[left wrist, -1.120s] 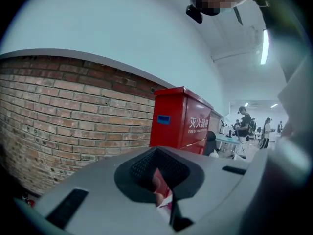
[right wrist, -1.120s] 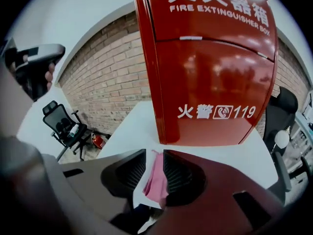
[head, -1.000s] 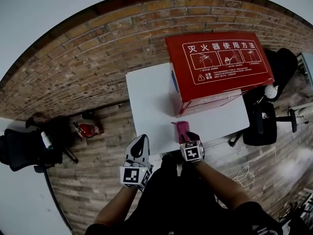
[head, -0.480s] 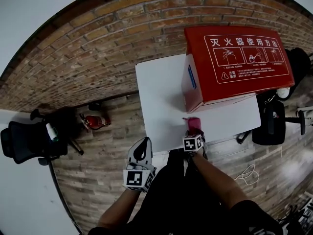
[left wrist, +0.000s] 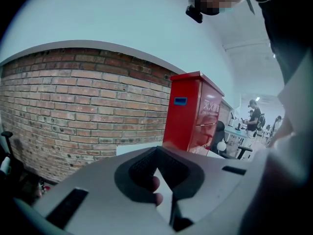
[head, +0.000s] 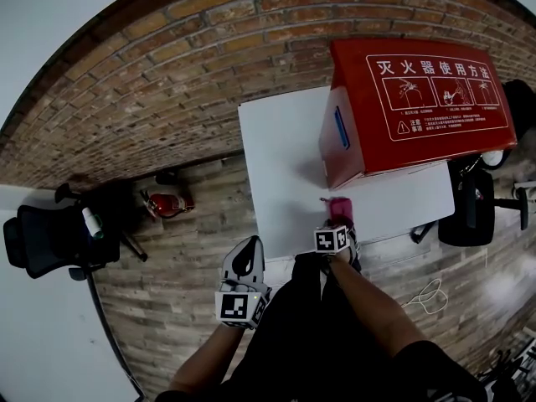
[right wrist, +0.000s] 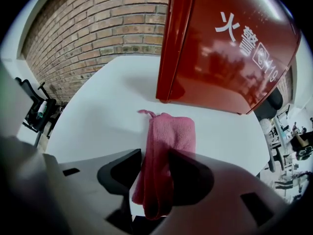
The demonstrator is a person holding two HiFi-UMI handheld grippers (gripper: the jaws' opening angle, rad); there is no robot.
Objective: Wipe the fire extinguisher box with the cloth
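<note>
A brick wall (left wrist: 73,111) is running behind the work area, and brick-patterned flooring is surrounding a white table (head: 276,174). The fire extinguisher box (head: 419,99), a red cabinet with white characters and pictograms on its broad face and a small blue handle on its narrow side, is standing on the far right part of the table and covering much of that side. A black office chair (head: 50,241) is sitting well off to the left on the floor, a second black chair (head: 473,216) is sitting past the table's right edge, and a small red extinguisher (head: 167,203) is lying on the floor between the left chair and the table.

The cloth (right wrist: 164,151), pink and folded into a long strip, is lying on the bare tabletop just in front of the box, apart from it, with its near end rising off the table into the right gripper (right wrist: 155,170). That gripper is pointing steeply down over the table's near edge, and its claw is pinching the cloth's near end between both pads.

The left gripper (head: 249,249) is hanging off the table to the left of the right one, above the floor, aiming towards the wall. Its claw is pressed together with nothing in it.
</note>
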